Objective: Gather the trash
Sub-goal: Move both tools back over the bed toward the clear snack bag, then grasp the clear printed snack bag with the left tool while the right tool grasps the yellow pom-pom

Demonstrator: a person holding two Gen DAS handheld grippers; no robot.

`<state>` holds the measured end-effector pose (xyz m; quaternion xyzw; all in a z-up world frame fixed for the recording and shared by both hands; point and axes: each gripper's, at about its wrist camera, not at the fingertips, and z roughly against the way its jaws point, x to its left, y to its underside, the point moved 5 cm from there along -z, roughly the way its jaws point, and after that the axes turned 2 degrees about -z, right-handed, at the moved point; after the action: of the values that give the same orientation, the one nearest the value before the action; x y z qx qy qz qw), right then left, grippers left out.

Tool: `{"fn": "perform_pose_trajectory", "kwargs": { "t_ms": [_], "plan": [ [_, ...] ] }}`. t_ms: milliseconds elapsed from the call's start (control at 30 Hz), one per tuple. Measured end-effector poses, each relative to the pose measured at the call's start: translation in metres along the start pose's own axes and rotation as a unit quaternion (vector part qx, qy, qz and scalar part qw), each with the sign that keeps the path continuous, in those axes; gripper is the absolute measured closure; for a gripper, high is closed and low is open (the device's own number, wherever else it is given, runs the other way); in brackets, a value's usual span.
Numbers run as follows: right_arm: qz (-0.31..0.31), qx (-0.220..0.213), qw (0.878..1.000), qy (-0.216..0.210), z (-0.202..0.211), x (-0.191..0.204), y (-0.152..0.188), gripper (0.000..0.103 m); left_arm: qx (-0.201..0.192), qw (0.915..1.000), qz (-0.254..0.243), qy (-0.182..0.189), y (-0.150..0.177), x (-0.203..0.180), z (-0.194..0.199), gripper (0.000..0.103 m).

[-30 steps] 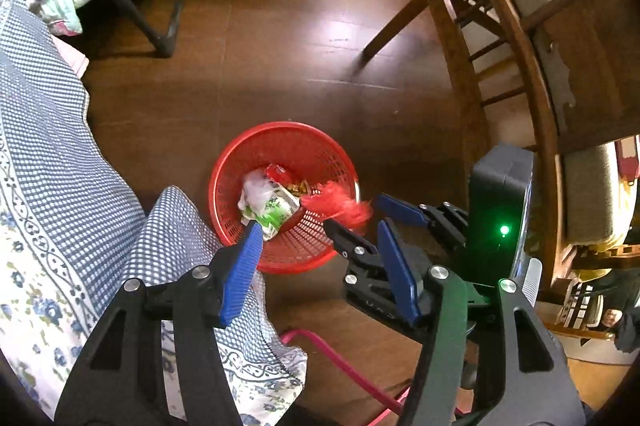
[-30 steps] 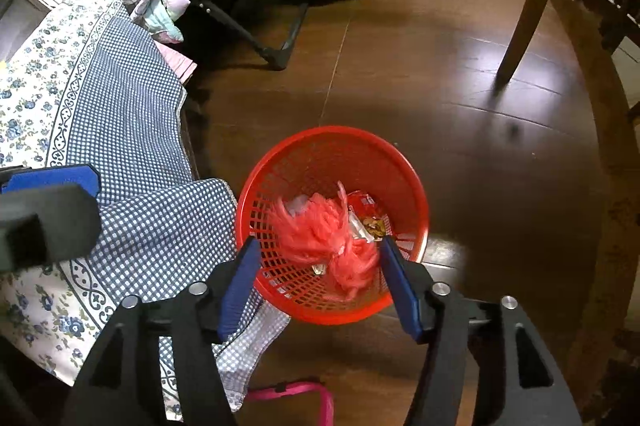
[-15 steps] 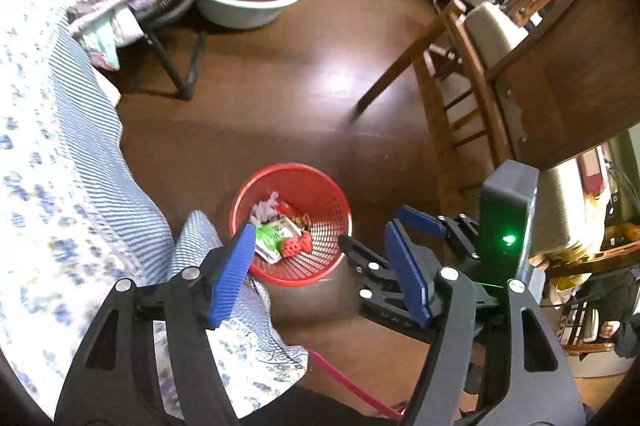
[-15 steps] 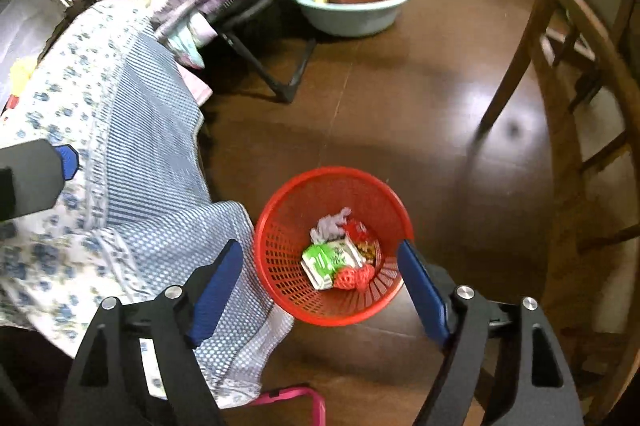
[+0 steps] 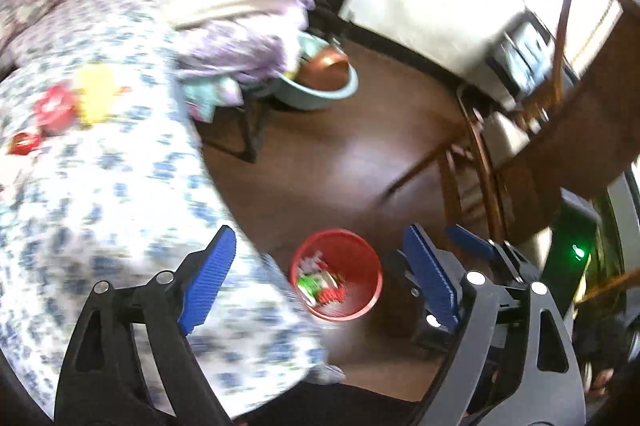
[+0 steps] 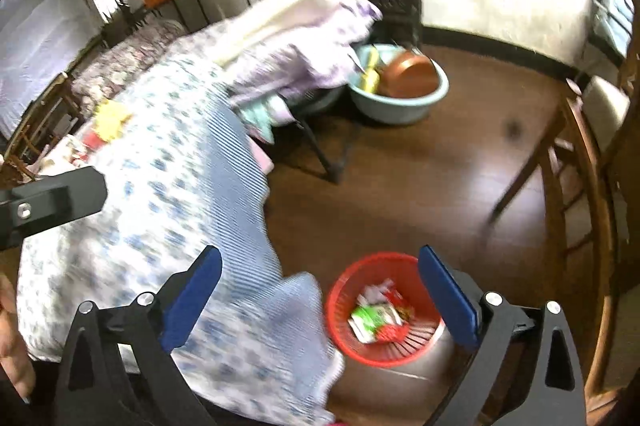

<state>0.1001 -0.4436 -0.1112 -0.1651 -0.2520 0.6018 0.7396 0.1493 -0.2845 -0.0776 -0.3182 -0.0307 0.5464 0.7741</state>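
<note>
A red mesh basket (image 5: pixel 352 246) stands on the brown floor beside the bed; it also shows in the right wrist view (image 6: pixel 340 310). It holds trash: a green wrapper (image 6: pixel 372 318), a white scrap and a red net piece (image 6: pixel 394 334). My left gripper (image 5: pixel 320 276) is open and empty, high above the basket. My right gripper (image 6: pixel 320 296) is open and empty, also high above it; it appears in the left wrist view (image 5: pixel 460 258). On the bed lie red wrappers (image 5: pixel 54 108) and a yellow item (image 5: pixel 96 98).
A floral and checked bedspread (image 6: pixel 180 186) hangs over the bed edge next to the basket. A teal basin (image 6: pixel 400 106) with a brown bowl sits on the floor behind. A wooden chair (image 6: pixel 576 194) stands at right. Folded lilac bedding (image 6: pixel 304 38) lies on a stand.
Both grippers have risen and tilted up, away from the basket. The red net piece left the right gripper and lies in the basket. The bed top with more litter has come into view.
</note>
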Motion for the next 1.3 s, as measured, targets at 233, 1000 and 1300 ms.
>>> {"fn": "perform_pose_trajectory", "kwargs": {
  "t_ms": [233,1000,1300],
  "plan": [
    [0.008,-0.015,1.0,-0.014,-0.001,0.07,-0.021,0.006,-0.044,0.9968,0.064,-0.016,-0.006,0.066,0.046,0.017],
    [0.102,-0.031,0.992,-0.066,-0.044,0.214,-0.036,0.006,-0.106,0.97,0.139,-0.17,0.031,0.258,0.148,0.017],
    [0.079,-0.003,0.993,-0.091,-0.054,0.205,-0.025,0.006,-0.103,0.9682,0.15,-0.172,0.035,0.291,0.162,0.017]
  ]
}}
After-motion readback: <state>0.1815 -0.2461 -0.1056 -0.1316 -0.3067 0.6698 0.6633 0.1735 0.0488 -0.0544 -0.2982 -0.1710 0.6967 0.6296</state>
